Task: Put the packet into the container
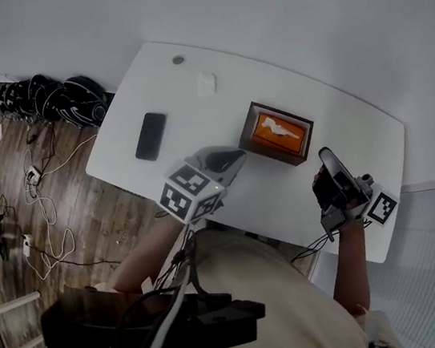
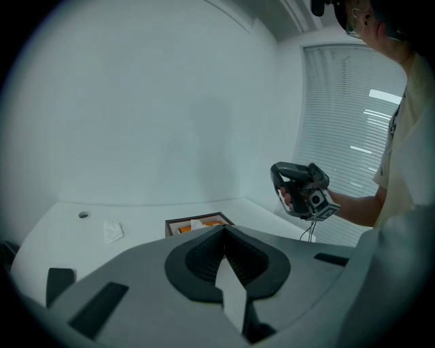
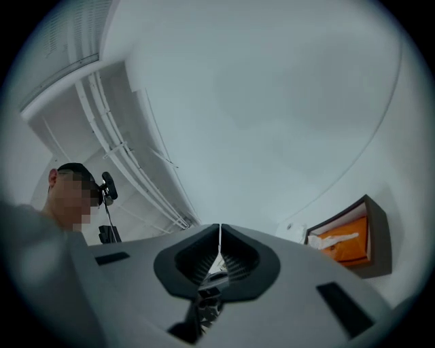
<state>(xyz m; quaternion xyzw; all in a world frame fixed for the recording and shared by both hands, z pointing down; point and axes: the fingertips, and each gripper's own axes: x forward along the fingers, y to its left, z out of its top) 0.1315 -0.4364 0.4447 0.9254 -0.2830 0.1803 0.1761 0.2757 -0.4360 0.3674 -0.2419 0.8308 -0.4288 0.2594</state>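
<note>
Orange-lined container (image 1: 248,127) is holding a white packet (image 1: 274,126). Left gripper (image 1: 235,158) and right gripper (image 1: 327,156) are hovering, clamped together and empty. Placing seems done, retreat next.

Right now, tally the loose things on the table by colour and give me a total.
Black: 1, the phone
Brown: 1, the box
White: 2, the piece on the table and the piece in the box
Total: 4
</note>
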